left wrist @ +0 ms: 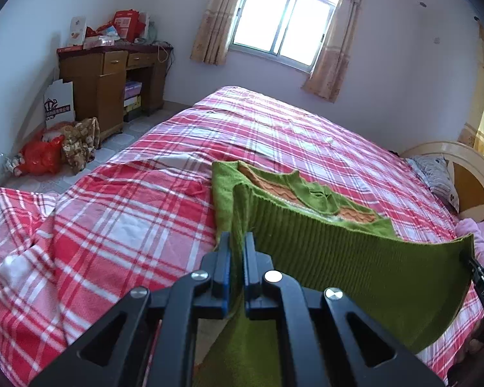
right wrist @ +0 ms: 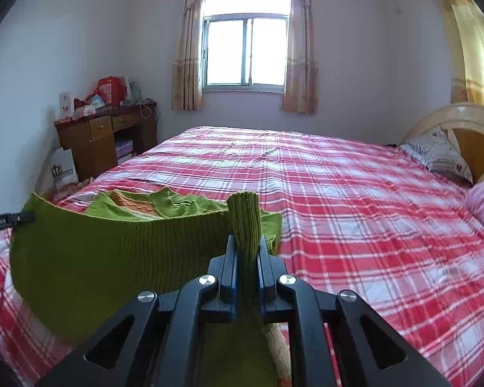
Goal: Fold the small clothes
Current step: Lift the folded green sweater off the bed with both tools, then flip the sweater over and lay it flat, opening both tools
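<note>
Over the bed: small green ribbed-knit sweater with an orange zigzag band [left wrist: 355, 258], its near hem raised off the red, pink and white plaid bedspread [left wrist: 119, 213], its far part lying flat on that cover.
Left tool: black two-finger left gripper [left wrist: 237, 242], narrow, clamped on the hem's left corner; cloth bunched between the pads and trailing down beneath.
Right tool: black two-finger right gripper [right wrist: 247, 245], likewise narrow, pinching the hem's right corner, with a knitted tuft standing up past the tips.
Span between corners: ribbed hem hanging in a shallow curve, neither taut nor badly slack.
Step in hand, as judged: bottom edge lifted for carrying over toward the neckline, making a crosswise fold.
Doing it well: both corners kept level and equally far forward, so the fold line runs square across the body.
Tension: a slight outward pull advised, enough to flatten the sag without stretching the knit.
Placement: hem laid onto the upper chest, edges matched to the side seams before any release.
Release: both grips let go together, close above the cloth, so no corner flips back.
Risk: bunched corners may leave lumps; a smoothing pass afterwards probably worthwhile.
Surroundings: wooden desk with red boxes on top [right wrist: 106, 135] well apart; patterned pillow [right wrist: 438, 154] at the headboard, clear of the work.
</note>
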A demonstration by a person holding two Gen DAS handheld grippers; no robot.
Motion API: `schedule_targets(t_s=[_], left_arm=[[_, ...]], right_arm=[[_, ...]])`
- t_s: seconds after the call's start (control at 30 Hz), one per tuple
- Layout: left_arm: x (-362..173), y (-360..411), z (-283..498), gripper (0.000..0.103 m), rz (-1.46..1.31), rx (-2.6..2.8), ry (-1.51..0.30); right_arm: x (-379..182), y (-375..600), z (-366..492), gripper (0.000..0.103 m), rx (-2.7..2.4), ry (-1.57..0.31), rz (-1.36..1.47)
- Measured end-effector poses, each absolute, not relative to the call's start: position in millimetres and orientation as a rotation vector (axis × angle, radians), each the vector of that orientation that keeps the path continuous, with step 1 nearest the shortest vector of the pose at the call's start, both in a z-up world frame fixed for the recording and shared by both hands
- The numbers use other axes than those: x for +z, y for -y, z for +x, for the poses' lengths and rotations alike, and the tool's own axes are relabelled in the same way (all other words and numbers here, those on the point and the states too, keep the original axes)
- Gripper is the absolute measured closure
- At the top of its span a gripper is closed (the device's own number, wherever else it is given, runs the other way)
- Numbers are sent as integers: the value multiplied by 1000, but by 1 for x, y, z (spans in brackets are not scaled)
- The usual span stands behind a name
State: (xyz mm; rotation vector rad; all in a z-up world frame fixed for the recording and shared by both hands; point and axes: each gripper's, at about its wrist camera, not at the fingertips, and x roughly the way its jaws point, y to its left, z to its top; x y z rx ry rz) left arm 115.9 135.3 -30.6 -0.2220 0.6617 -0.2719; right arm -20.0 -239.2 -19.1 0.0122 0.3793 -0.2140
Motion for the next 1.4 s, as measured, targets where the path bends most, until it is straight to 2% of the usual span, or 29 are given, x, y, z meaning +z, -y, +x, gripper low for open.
schedule_targets(t_s=[0.57,1.0,1.2,1.3,1.4], left_arm=[[-24,-107,207,97,-241,-249,-678],[-31,-70,296,97,-246,-191,-682],[-73,-52,334,98,-202,-89,-753],[-84,-60,341,97,-261,-79,-812],[-91,-72,344,96,-321,-52,-854]], right_arm=[[-13,263,78,94,-252,-390,-15],[-26,292,185,94,-303,-435,-43],[-66,308,243,94,-357,-550,-35],[-73,315,248,94,-358,-582,-15],[-86,319,266,94,-357,-692,-15]])
